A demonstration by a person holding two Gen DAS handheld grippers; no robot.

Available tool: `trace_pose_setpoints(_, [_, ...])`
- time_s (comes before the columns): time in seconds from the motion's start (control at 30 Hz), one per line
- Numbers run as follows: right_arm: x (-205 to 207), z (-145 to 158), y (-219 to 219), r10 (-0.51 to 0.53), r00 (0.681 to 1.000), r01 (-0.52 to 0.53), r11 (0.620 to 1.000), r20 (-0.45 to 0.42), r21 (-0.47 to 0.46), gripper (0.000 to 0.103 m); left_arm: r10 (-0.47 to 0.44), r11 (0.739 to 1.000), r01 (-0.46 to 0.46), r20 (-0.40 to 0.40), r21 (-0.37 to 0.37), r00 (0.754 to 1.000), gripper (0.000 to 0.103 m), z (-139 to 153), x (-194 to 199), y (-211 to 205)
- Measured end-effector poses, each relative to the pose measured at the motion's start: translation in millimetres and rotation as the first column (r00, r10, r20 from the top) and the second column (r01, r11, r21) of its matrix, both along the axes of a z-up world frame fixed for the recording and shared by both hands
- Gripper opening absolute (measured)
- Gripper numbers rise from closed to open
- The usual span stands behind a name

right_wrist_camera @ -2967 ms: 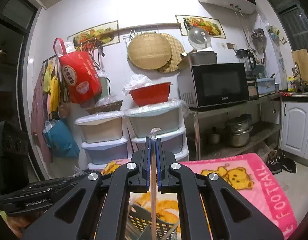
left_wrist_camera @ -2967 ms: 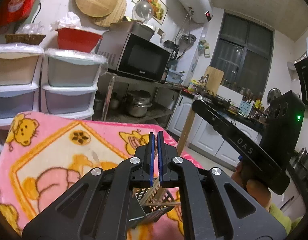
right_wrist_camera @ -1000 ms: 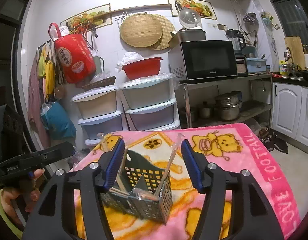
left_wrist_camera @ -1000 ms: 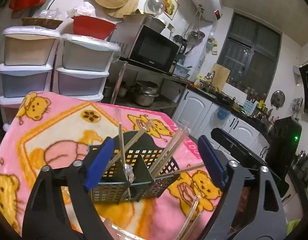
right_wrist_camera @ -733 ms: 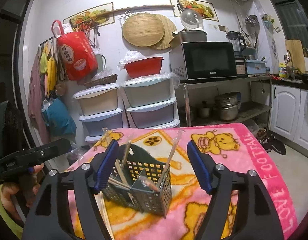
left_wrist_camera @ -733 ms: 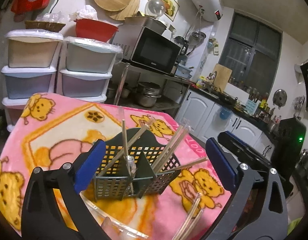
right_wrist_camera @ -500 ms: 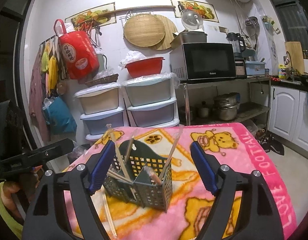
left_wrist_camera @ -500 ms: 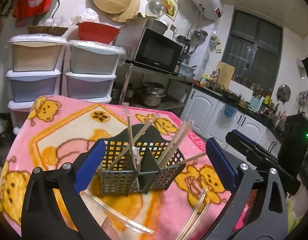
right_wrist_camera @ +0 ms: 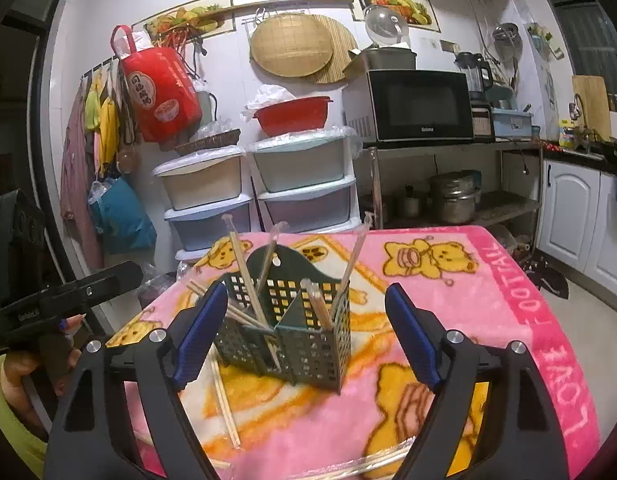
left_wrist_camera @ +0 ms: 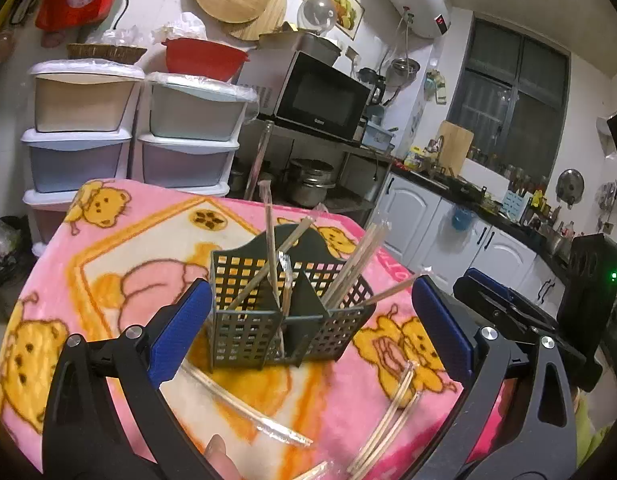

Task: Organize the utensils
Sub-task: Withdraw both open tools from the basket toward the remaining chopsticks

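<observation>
A dark green slotted utensil basket point(left_wrist_camera: 248, 320) point(right_wrist_camera: 308, 344) stands on a pink bear blanket point(left_wrist_camera: 108, 240) and holds several wrapped chopsticks point(left_wrist_camera: 352, 268) point(right_wrist_camera: 244, 272) that lean outward. More wrapped chopsticks point(left_wrist_camera: 244, 404) point(right_wrist_camera: 224, 396) lie loose on the blanket in front of it, and another pair point(left_wrist_camera: 388, 412) lies to its right. My left gripper point(left_wrist_camera: 308, 328) is open wide, back from the basket, with nothing in it. My right gripper point(right_wrist_camera: 308, 332) is also back from the basket; its jaws are opening and hold nothing.
Stacked plastic drawers point(right_wrist_camera: 304, 184) stand behind the table. A microwave point(right_wrist_camera: 420, 104) sits on a metal shelf with pots point(right_wrist_camera: 452, 196) below. White cabinets point(left_wrist_camera: 428, 220) run along the right. The other hand's gripper point(right_wrist_camera: 68, 296) point(left_wrist_camera: 508, 308) shows at each view's edge.
Both grippers were shut on chopsticks over the basket. They have since let go, opened wide and drawn back, and the chopsticks now stand in the basket.
</observation>
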State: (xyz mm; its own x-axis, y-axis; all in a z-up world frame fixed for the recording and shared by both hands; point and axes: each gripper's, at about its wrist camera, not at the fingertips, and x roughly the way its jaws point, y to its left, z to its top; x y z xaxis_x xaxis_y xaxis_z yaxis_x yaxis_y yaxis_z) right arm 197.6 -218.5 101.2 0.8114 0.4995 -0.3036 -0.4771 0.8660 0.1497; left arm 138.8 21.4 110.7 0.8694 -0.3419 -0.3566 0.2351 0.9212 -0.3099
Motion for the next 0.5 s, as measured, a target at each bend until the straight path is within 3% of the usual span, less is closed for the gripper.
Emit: trace_pose_setpoints(0.5, [-14,-16,-7,-0.017,0.999,0.016,0.999,-0.036,-0.041,0.080,-0.033,0.999,0.035,-0.071,0.025,0.997,0.092,-26,-11,-9])
